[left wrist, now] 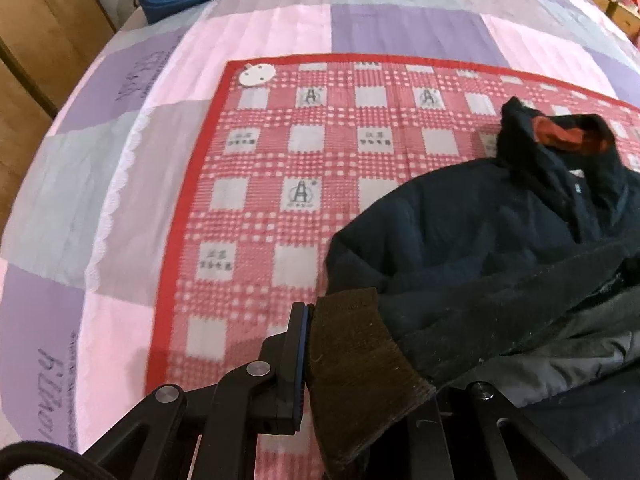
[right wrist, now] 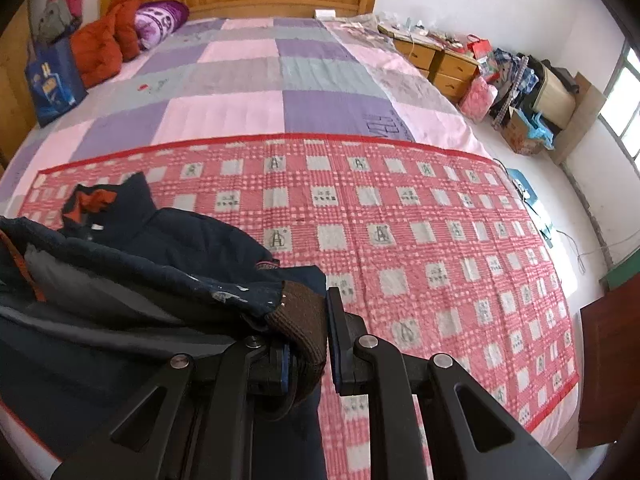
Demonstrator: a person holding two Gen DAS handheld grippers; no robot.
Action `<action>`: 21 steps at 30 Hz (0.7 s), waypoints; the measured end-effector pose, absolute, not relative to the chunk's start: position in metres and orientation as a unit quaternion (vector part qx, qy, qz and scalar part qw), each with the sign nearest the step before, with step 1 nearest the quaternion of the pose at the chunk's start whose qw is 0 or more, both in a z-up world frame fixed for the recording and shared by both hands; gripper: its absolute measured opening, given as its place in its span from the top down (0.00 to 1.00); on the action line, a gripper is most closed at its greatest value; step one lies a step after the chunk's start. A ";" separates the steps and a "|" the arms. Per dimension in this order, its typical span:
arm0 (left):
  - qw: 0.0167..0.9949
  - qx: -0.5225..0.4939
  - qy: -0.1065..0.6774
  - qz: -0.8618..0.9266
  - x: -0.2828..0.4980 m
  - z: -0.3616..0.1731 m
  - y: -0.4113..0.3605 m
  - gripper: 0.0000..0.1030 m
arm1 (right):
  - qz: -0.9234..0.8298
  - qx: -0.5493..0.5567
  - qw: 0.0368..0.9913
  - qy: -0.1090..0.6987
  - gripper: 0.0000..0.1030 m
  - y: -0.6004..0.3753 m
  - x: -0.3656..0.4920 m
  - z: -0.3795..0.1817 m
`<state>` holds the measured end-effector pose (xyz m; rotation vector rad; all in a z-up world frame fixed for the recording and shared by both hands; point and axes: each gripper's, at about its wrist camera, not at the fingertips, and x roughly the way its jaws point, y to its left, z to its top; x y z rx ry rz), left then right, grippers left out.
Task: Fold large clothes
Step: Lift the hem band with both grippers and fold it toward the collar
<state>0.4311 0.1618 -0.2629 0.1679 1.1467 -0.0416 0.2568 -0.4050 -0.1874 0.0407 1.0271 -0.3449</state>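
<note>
Nearest you in the left wrist view, the left gripper (left wrist: pixel 306 364) has its black fingers (left wrist: pixel 294 364) clamped on a brown ribbed knit cuff (left wrist: pixel 360 376) of the dark navy padded jacket (left wrist: pixel 472 240); the cuff fills the narrow gap, so the grip reads as firm; beyond it the jacket lies in a loose heap on the red-and-white checked blanket (left wrist: pixel 280 160), its collar with orange lining (left wrist: pixel 560 134) pointing away from you; the blanket is spread over the pink, purple and grey patchwork bedsheet (left wrist: pixel 240 32); a small white round disc (left wrist: pixel 256 74) sits at the blanket's far corner, well apart from the jacket.

Close in the right wrist view, the right gripper (right wrist: pixel 308 344) likewise has its fingers (right wrist: pixel 336 340) pinched on the other brown ribbed cuff (right wrist: pixel 304 320), with the jacket bunched to the left and the collar lying beyond on the blanket; most of the blanket to the right lies bare.

You appear to be at the laying-out step: both cuffs held, the body not yet flat; the next move likely calls for drawing the sleeves apart and lowering them evenly, so the jacket spreads smooth before any fold.

As for containers, a blue printed carrier bag (right wrist: pixel 52 80) stands at the bed's far left with grey and pink cloth (right wrist: pixel 60 12) showing above its mouth; wooden bedside drawers (right wrist: pixel 436 60) stand shut, clutter on top, contents hidden.
</note>
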 end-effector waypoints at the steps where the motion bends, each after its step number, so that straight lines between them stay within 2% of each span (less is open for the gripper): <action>1: 0.836 0.080 0.543 -0.020 0.434 -0.267 0.161 0.85 | -0.166 0.018 0.855 0.491 0.85 -0.406 0.263 -0.195; 7: 0.828 0.092 0.552 -0.024 0.459 -0.303 0.153 0.85 | -0.175 0.007 0.845 0.505 0.85 -0.412 0.295 -0.233; 21: 0.824 0.103 0.557 -0.029 0.481 -0.339 0.140 0.85 | -0.183 0.006 0.829 0.528 0.85 -0.424 0.324 -0.289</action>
